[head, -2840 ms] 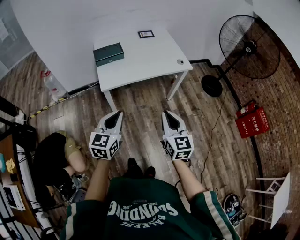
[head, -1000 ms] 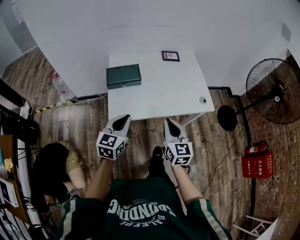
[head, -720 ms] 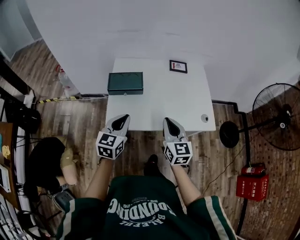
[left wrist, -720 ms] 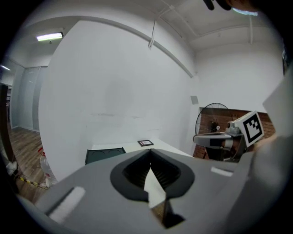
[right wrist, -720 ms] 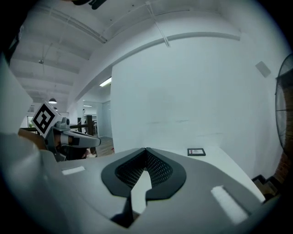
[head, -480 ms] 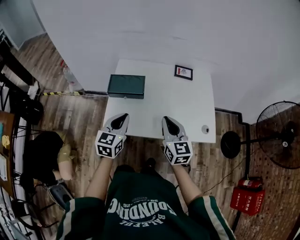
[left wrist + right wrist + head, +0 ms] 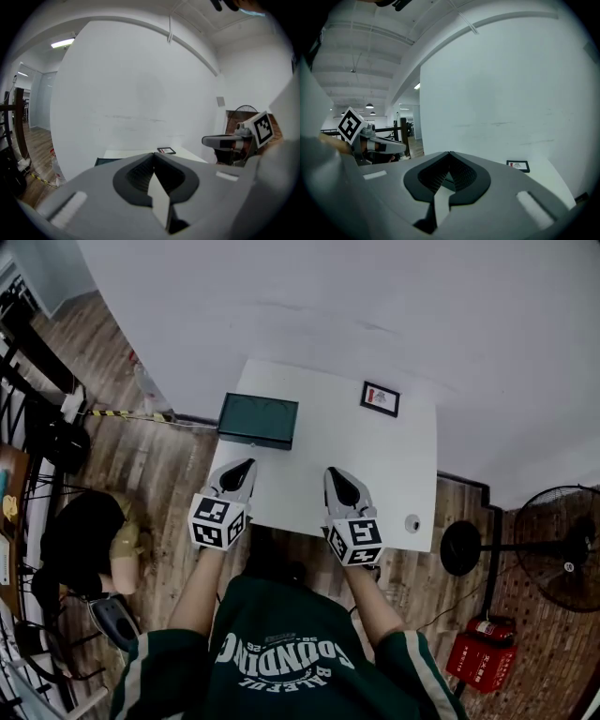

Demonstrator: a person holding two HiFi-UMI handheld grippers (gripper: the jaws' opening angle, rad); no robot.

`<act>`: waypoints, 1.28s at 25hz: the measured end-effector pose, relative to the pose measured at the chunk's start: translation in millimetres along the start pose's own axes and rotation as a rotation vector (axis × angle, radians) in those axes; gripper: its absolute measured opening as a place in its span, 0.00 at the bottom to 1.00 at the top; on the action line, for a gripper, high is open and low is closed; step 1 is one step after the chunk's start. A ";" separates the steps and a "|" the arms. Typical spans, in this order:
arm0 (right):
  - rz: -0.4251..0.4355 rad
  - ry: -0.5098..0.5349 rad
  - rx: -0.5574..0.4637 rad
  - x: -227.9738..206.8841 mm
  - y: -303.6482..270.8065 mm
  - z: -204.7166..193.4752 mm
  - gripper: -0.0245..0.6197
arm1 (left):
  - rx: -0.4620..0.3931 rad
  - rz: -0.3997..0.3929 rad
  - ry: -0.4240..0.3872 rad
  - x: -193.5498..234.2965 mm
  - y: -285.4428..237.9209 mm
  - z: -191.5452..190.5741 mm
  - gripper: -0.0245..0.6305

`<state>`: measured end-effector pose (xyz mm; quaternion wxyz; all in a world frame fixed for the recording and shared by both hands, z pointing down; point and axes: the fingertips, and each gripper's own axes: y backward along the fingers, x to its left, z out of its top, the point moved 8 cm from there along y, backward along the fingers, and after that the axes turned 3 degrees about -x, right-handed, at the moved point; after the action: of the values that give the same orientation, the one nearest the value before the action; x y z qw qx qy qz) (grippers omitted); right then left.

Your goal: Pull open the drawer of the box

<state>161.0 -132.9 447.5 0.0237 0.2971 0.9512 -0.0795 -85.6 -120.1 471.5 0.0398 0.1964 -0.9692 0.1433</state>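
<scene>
The dark green rectangular box (image 7: 258, 421) lay on the far left part of the smooth white table (image 7: 319, 502), close to the plain white wall (image 7: 375, 296), with its long front face turned to us. Its drawer looked shut, as far as we could judge. A handle on that face was too small to make out. The box had sharp edges and a flat matte lid; whether it was metal or hard plastic, we could not tell.

We judged that the task was at the approach step, with nothing touched yet. Our left gripper (image 7: 244, 467) hovered over the near part of the table, near the box but apart from it. Its grey ribbed jaws were pressed together at the tips, with nothing between them. Our right gripper (image 7: 332, 472) hung further right, well apart from the box, clenched and empty in the same way.

The next move, in our judgement, called for parting one pair of jaws, finding the handle on the front face and pulling toward us. The other gripper could perhaps keep the box from sliding on the smooth top.

Further right lay a small black-framed card (image 7: 380, 398) and a small round grey object (image 7: 411, 522). Around the table was a brown wooden plank floor (image 7: 178, 465).
</scene>
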 end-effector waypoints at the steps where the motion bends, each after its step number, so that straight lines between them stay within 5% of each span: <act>1: 0.002 0.001 0.003 -2.0 -5.2 0.2 0.04 | 0.000 0.003 0.004 3.9 -4.9 0.3 0.12; 24: -0.008 -0.083 0.217 -9.4 -83.7 -67.7 0.04 | 0.344 0.040 0.209 87.8 -106.4 -118.9 0.12; 26: -0.020 -0.090 0.226 -12.8 -87.1 -70.3 0.04 | 0.380 0.047 0.250 92.3 -116.5 -128.3 0.21; 32: -0.059 -0.108 0.248 -22.0 -95.7 -76.9 0.04 | 0.455 0.067 0.322 107.4 -141.9 -151.3 0.23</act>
<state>124.8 -210.1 538.5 0.0354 0.2652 0.9397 -0.2131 -125.6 -240.4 667.7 0.1434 0.1429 -0.8993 0.3877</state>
